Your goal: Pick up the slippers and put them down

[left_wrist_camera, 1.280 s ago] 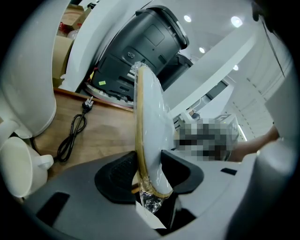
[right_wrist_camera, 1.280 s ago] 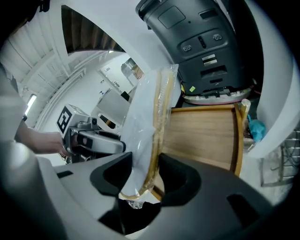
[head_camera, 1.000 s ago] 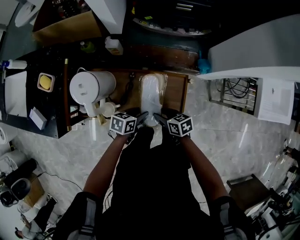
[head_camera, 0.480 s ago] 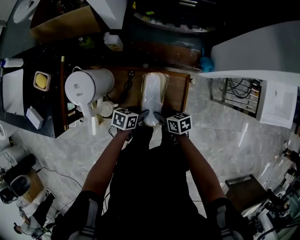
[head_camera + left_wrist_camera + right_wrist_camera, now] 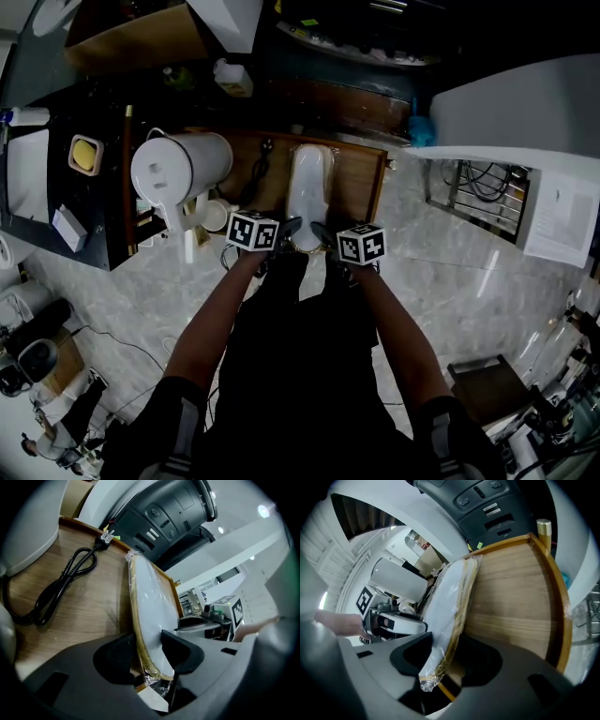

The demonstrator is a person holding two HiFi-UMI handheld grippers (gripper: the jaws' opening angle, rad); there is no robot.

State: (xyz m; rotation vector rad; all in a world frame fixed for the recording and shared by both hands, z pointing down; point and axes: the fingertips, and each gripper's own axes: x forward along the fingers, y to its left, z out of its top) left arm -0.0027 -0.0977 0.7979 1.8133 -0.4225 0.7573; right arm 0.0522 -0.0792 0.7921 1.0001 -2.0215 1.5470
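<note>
One wooden tray (image 5: 364, 184) is seen, with one white jug (image 5: 178, 169) beside it. One plastic-wrapped slipper pack (image 5: 309, 180) lies along the tray — the number of slippers inside cannot be told. Its near end is pinched by two grippers, the left gripper (image 5: 287, 228) and the right gripper (image 5: 322, 232), with jaws part-closed on it. One black cable (image 5: 104, 541) is seen — partly cut off.

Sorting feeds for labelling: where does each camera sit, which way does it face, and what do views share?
Head view: on the person's head, facing steeply down at the wooden tray; both forearms, left gripper and right gripper show.
Left gripper view: on the left gripper, along its jaws clamping the slippers; right gripper beyond.
Right gripper view: on the right gripper, jaws on the slippers; left gripper beyond.
Shared: slippers and tray in all three.
</note>
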